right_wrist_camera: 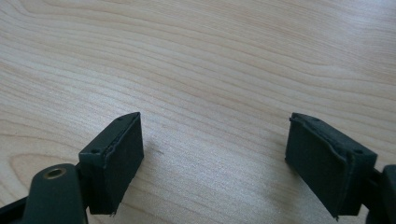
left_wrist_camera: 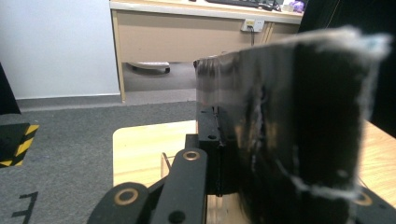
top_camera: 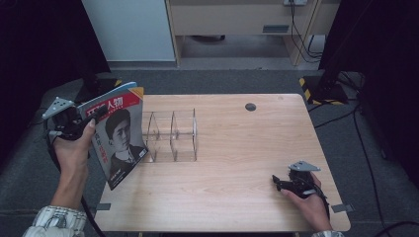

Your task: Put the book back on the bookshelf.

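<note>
A magazine (top_camera: 118, 133) with a red title band and a portrait on its cover stands upright and tilted off the table's left edge, and my left gripper (top_camera: 97, 117) is shut on its upper left edge. In the left gripper view the magazine (left_wrist_camera: 299, 130) is a dark blurred sheet pinched at the left gripper (left_wrist_camera: 229, 149), and it hides the right jaw. A clear acrylic rack (top_camera: 173, 134) with several slots stands on the table just right of the magazine. My right gripper (top_camera: 274, 180) rests near the front right corner. In its own view the right gripper (right_wrist_camera: 215, 154) stands open over bare wood.
The wooden table (top_camera: 237, 163) has a dark round hole (top_camera: 250, 106) near its far edge. Grey carpet lies around it. A wooden desk (top_camera: 237, 19) and a stand base with yellow-black stripes (top_camera: 316, 89) lie beyond.
</note>
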`<act>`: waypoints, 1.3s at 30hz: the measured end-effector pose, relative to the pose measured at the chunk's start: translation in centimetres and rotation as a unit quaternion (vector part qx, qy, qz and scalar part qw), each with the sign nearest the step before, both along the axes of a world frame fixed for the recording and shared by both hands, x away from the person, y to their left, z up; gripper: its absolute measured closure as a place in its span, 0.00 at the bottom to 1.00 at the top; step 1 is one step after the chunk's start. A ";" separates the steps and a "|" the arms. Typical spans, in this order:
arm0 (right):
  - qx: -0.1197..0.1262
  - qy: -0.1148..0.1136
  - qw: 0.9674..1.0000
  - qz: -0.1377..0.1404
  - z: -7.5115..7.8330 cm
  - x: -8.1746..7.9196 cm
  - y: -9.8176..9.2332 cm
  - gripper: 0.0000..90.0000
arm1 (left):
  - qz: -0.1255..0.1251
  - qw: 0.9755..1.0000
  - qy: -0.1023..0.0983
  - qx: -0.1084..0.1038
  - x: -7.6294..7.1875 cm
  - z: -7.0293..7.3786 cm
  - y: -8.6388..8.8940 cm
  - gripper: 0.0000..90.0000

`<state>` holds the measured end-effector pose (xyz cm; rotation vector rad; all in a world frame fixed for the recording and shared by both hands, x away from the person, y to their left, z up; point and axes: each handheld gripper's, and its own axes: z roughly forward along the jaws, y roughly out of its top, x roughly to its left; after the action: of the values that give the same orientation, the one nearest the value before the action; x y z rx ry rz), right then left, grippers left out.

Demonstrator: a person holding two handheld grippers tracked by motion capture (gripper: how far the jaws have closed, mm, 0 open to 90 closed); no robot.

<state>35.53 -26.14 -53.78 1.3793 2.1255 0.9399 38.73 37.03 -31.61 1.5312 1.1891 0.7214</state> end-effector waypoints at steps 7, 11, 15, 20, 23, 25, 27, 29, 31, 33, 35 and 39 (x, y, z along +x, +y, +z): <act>0.000 0.000 1.000 0.000 0.0 0.0 0.0 0.21 | 0.001 1.000 -0.007 -0.010 0.7 -0.7 -0.1 0.96; 0.000 0.000 1.000 -0.001 0.0 0.0 0.0 0.21 | 0.004 1.000 -0.012 -0.025 1.0 -1.2 0.2 0.96; 0.001 0.001 1.000 -0.001 0.0 0.0 0.0 0.21 | 0.002 0.999 -0.020 -0.039 1.2 -1.4 0.4 0.96; 0.001 0.001 1.000 -0.001 0.0 0.0 0.0 0.21 | 0.003 0.999 -0.029 -0.036 1.4 -1.0 0.1 0.96; 0.001 0.001 1.000 -0.002 0.0 0.0 0.0 0.21 | 0.003 0.999 -0.032 -0.030 1.6 -1.0 -0.2 0.96; 0.001 0.001 1.000 -0.002 0.0 0.0 0.0 0.21 | 0.005 0.999 -0.034 -0.032 1.7 -1.1 -0.3 0.96; 0.001 0.001 1.000 -0.002 0.0 0.0 0.0 0.21 | 0.004 0.999 -0.035 -0.032 1.9 -1.3 -0.3 0.96; 0.000 0.000 1.000 -0.001 0.0 0.0 0.0 0.21 | 0.005 0.999 -0.036 -0.033 2.0 -1.3 -0.3 0.96; -0.003 0.000 1.000 0.002 0.0 -0.1 0.0 0.21 | 0.006 0.999 -0.038 -0.032 2.0 -1.4 -0.3 0.96; -0.001 0.000 1.000 -0.001 0.0 -0.1 0.0 0.21 | 0.006 0.999 -0.039 -0.030 2.0 -1.3 -0.3 0.96; -0.002 0.001 1.000 -0.001 0.0 -0.1 0.0 0.22 | 0.005 0.999 -0.042 -0.032 2.0 -1.3 -0.2 0.96; -0.002 0.001 1.000 -0.005 0.0 -0.2 0.0 0.22 | 0.006 0.999 -0.041 -0.035 2.1 -1.6 -0.1 0.96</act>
<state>35.35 -26.15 -53.77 1.3883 2.1194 0.9311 40.88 36.96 -33.21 1.4248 1.1515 0.7355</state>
